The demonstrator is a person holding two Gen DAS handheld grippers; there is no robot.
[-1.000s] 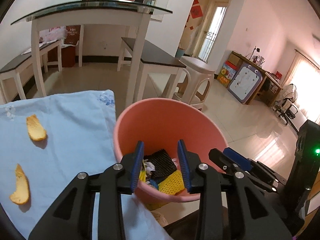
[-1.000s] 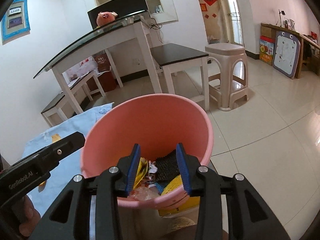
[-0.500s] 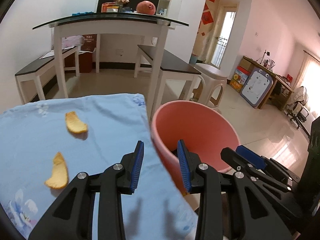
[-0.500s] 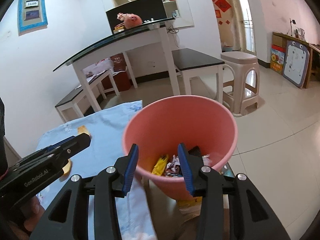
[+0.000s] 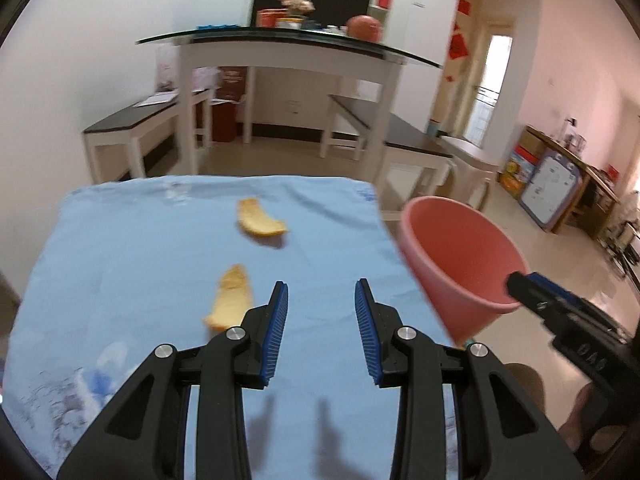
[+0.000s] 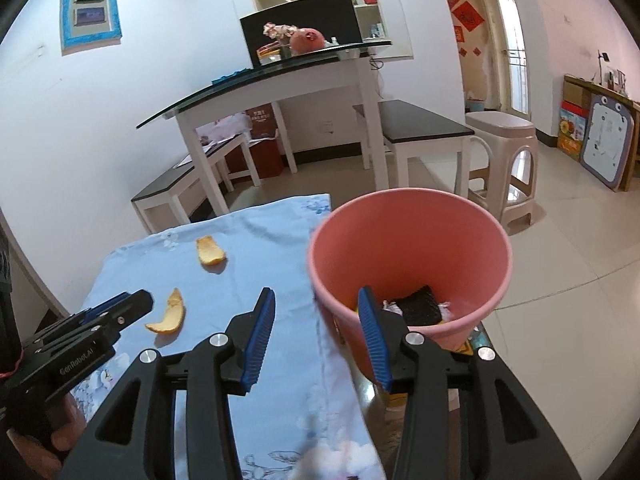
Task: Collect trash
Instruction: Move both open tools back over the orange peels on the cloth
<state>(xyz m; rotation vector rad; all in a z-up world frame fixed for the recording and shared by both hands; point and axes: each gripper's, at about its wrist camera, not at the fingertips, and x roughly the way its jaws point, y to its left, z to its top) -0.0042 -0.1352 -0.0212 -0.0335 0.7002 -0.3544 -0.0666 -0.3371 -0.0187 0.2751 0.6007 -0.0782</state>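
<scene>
Two orange peel pieces on blue cloth of worktop [image 5: 120, 248], both toward middle, well clear of edges.
Near peel [image 5: 231, 299]: curved wedge, pale yellow-orange, just left of left claw [image 5: 319, 330]. Likely light, thin, semi-stiff; pinch across narrow width at mid-curve.
Far peel [image 5: 260, 222]: similar crescent, nearer far edge; same handling expected.
Left claw: jaws apart, empty.
Pink bin [image 6: 408, 264]: off worktop's right edge, holds dark mesh and scraps.
Right claw [image 6: 316, 338]: jaws apart, empty, straddling bin rim.
</scene>
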